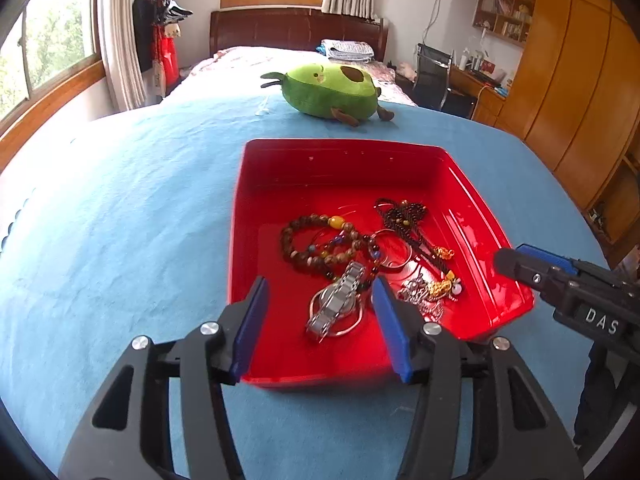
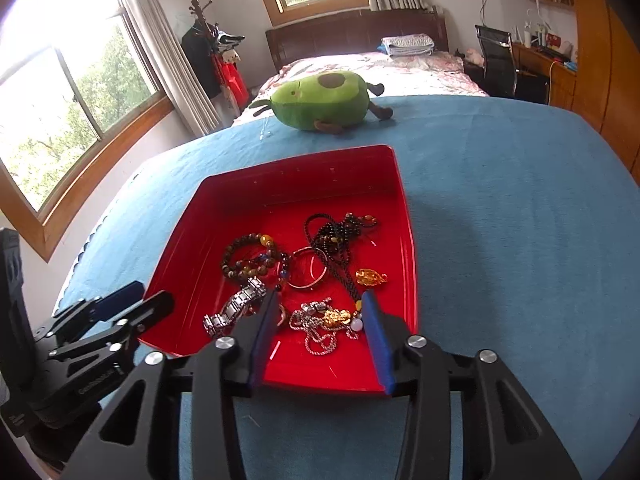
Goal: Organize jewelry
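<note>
A red tray [image 1: 280,160] [image 2: 192,232] sits on the blue cloth and holds the jewelry: a brown bead bracelet [image 1: 298,236] [image 2: 240,248], a silver watch [image 1: 338,304] [image 2: 236,310], a silver bangle [image 1: 394,252] [image 2: 308,274], a dark bead necklace [image 1: 404,216] [image 2: 336,240], a silver chain with a gold charm [image 1: 436,288] [image 2: 324,320]. My left gripper [image 1: 320,292] is open above the tray's near edge, its fingers either side of the watch. My right gripper [image 2: 320,304] is open over the silver chain; it also shows in the left wrist view [image 1: 516,258].
A green avocado plush [image 1: 328,90] [image 2: 320,100] lies on the blue cloth behind the tray. A bed, a desk with a chair and wooden wardrobes stand beyond. Windows are on the left.
</note>
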A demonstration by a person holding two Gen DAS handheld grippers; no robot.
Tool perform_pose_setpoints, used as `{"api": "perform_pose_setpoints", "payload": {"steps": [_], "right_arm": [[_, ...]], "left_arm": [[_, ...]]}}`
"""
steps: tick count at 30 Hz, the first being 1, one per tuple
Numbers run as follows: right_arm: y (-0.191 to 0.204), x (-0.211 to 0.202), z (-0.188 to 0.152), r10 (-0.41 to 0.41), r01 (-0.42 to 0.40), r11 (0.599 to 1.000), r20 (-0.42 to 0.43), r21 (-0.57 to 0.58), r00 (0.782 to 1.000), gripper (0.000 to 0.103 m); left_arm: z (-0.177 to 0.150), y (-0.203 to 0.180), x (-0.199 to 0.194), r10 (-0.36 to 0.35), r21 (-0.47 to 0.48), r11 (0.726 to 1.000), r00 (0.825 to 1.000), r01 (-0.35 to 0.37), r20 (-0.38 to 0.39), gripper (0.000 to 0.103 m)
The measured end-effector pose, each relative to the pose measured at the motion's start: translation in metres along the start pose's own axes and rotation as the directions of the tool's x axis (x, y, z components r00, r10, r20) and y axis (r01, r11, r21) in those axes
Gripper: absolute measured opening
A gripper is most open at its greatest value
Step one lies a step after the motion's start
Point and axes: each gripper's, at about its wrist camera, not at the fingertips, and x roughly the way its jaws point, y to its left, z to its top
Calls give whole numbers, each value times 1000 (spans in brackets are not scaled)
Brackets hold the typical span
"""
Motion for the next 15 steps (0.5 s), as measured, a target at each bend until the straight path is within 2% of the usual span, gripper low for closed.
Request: {"api": "perform_pose_setpoints", "payload": {"steps": [4, 11, 15], "right_arm": [[1, -10, -8, -1, 2, 1000, 14, -14, 1000, 53], [6, -26, -21, -34, 36, 998, 42, -43, 999, 75], [11, -33, -29, -47, 50, 997, 40, -58, 998, 89]], "left_arm": [[-9, 2, -14, 17, 1, 1000, 1000, -17, 25, 59], [-24, 3, -41, 38, 6, 999, 996, -39, 75, 66], [-35, 3, -57, 43, 19, 999, 995, -45, 95, 74]]}}
